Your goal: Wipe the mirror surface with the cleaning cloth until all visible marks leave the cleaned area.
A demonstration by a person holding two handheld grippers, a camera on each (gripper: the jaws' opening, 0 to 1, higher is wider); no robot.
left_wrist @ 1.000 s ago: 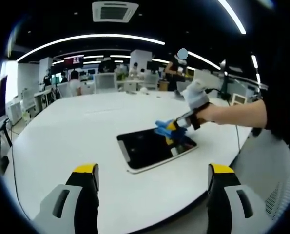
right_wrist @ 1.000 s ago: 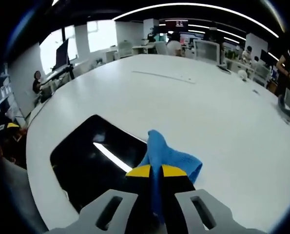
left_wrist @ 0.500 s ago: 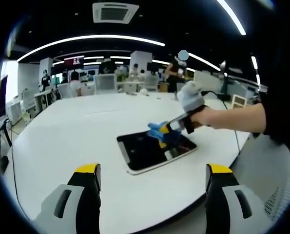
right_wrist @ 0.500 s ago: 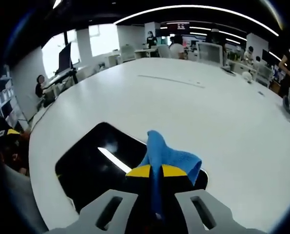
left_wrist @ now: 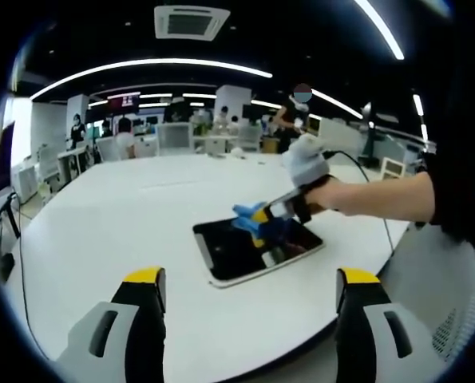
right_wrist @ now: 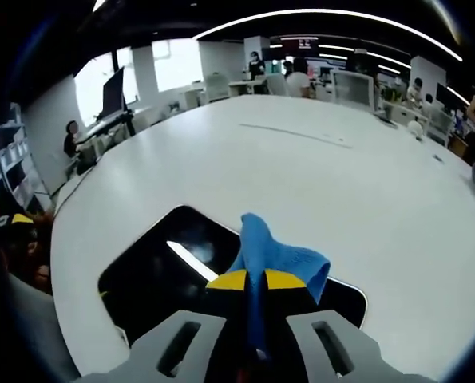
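Right hand-held gripper (right_wrist: 247,281) clamped on blue cloth (right_wrist: 275,254) | cloth over mirror (right_wrist: 165,267) | left hand-held gripper (left_wrist: 247,281) wide apart, holding nothing

Our left hand-held gripper (left_wrist: 249,299) with grey jaws, slotted sides and yellow tips, our right hand-held gripper (right_wrist: 248,280) of the same grey build with yellow tips, a black sleeve (left_wrist: 457,195) on our right arm

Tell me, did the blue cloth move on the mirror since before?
Yes. The blue cloth, pinched in the right tool, slid along the mirror from its right end toward the middle.
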